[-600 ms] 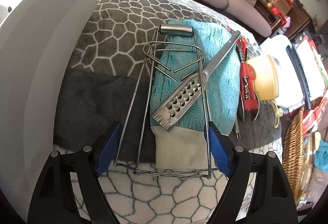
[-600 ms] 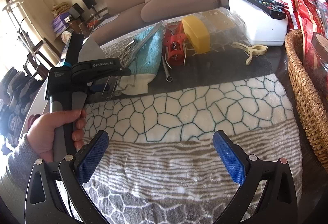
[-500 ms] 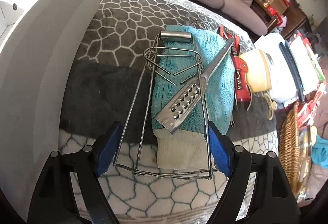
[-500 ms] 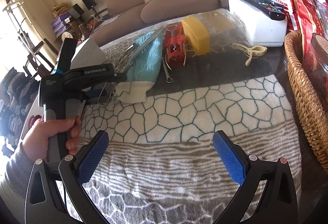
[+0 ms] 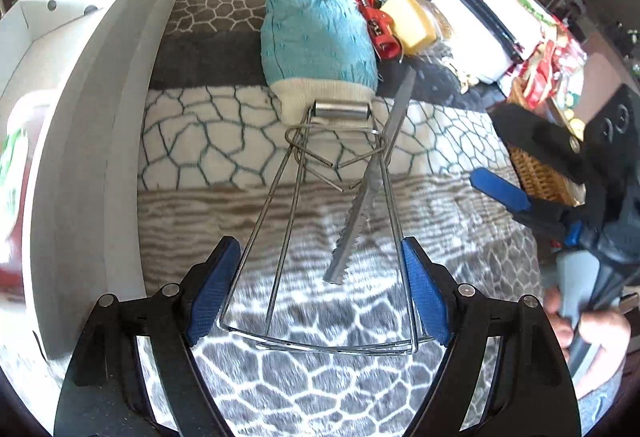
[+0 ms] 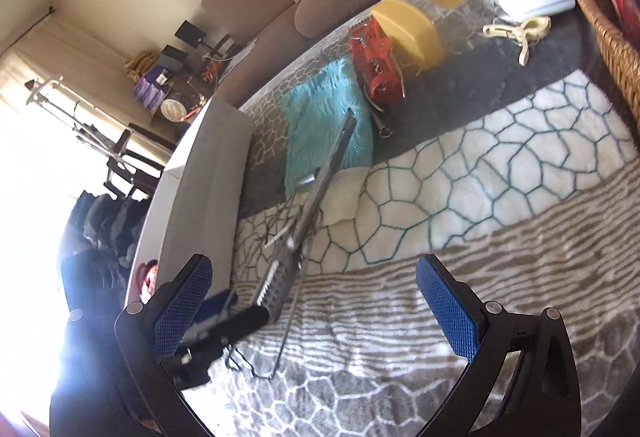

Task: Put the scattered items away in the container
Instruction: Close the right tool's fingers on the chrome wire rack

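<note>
My left gripper [image 5: 320, 293] is shut on the wide end of a wire plate clip [image 5: 332, 213] and holds it lifted off the blanket. A perforated metal scraper [image 5: 360, 197] is caught in the clip's wires and hangs with it, also seen in the right wrist view [image 6: 312, 209]. The teal knitted glove [image 5: 316, 37] lies behind on the blanket. The white container [image 5: 92, 141] stands at the left. My right gripper [image 6: 316, 313] is open and empty, low over the blanket to the right.
A red corkscrew [image 5: 376, 25], a yellow-lidded jar [image 5: 412, 21] and a cream clothes peg [image 6: 520, 33] lie beyond the glove. A white box with a remote [image 5: 476, 33] and a wicker basket [image 6: 612, 33] stand at the right edge.
My left gripper has pulled back toward me with the clip and scraper, off the teal glove. My right gripper has swung left toward the clip.
</note>
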Demonstrator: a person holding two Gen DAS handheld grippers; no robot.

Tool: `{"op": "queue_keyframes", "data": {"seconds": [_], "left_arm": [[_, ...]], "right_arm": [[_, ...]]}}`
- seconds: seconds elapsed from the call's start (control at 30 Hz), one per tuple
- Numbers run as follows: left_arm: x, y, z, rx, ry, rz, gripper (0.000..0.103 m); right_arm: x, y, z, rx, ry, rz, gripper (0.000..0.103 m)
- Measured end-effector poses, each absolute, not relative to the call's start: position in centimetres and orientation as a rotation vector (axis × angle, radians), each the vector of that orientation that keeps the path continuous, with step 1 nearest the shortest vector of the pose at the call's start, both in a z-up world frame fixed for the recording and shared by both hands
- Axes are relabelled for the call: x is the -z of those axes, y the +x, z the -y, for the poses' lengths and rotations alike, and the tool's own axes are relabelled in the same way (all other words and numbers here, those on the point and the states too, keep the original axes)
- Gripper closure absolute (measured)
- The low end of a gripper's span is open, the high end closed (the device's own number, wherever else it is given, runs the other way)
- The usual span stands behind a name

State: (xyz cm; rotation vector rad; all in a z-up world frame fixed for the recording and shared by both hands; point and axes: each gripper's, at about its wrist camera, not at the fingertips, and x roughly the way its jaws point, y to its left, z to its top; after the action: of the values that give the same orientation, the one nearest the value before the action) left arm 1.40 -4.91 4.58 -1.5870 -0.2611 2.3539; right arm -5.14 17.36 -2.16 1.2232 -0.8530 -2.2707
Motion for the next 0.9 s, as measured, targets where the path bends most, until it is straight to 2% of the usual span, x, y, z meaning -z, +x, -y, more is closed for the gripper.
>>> {"op": "queue_keyframes", "data": {"seconds": [0.2, 0.23, 0.3, 0.37, 0.4, 0.47, 0.6, 0.7, 0.73, 0.8, 0.9], "left_arm": [[-3.2, 6.2, 4.8, -2.308, -1.599, 0.288, 0.024], [-2.9, 6.5, 4.8, -2.305, -1.603, 0.288, 0.024], [-2.4, 6.6, 4.8, -2.300, -1.612, 0.300, 0.024], [-2.8, 6.4, 4.8, -2.297, -1.600, 0.303, 0.025], [-3.0, 6.3, 4.8, -2.301, -1.591, 0.289, 0.026], [-3.2, 6.1, 4.9, -2.303, -1.587, 0.278, 0.038], [-2.1, 5.9, 4.6, -2.303, -1.614, 0.261, 0.039], [-2.2, 5.9, 3.9, -2.330, -1.607, 0.197, 0.036], [-2.1, 5.9, 3.8, -2.337, -1.607, 0.194, 0.035], [-2.1, 5.9, 3.5, -2.353, -1.607, 0.172, 0.034], [-2.0, 5.7, 2.6, -2.353, -1.615, 0.141, 0.026]], "right_arm": [[4.2, -5.6, -18.3, 2.233, 1.271, 1.017, 0.000], [4.8, -5.7, -18.6, 2.222, 1.290, 1.051, 0.005], [6.1, -5.7, -19.0, 2.186, 1.311, 1.125, 0.022], [7.4, -5.9, -19.3, 2.135, 1.325, 1.192, 0.066], [7.9, -6.0, -19.3, 2.122, 1.335, 1.208, 0.073], [8.1, -6.1, -19.2, 2.129, 1.351, 1.193, 0.073], [7.5, -6.2, -18.5, 2.168, 1.355, 1.130, 0.071], [7.8, -6.3, -17.9, 2.184, 1.366, 1.102, 0.078], [7.8, -6.2, -17.9, 2.193, 1.368, 1.099, 0.087], [7.5, -6.1, -18.1, 2.207, 1.349, 1.100, 0.090], [6.3, -5.9, -18.6, 2.229, 1.270, 1.087, 0.096]]}}
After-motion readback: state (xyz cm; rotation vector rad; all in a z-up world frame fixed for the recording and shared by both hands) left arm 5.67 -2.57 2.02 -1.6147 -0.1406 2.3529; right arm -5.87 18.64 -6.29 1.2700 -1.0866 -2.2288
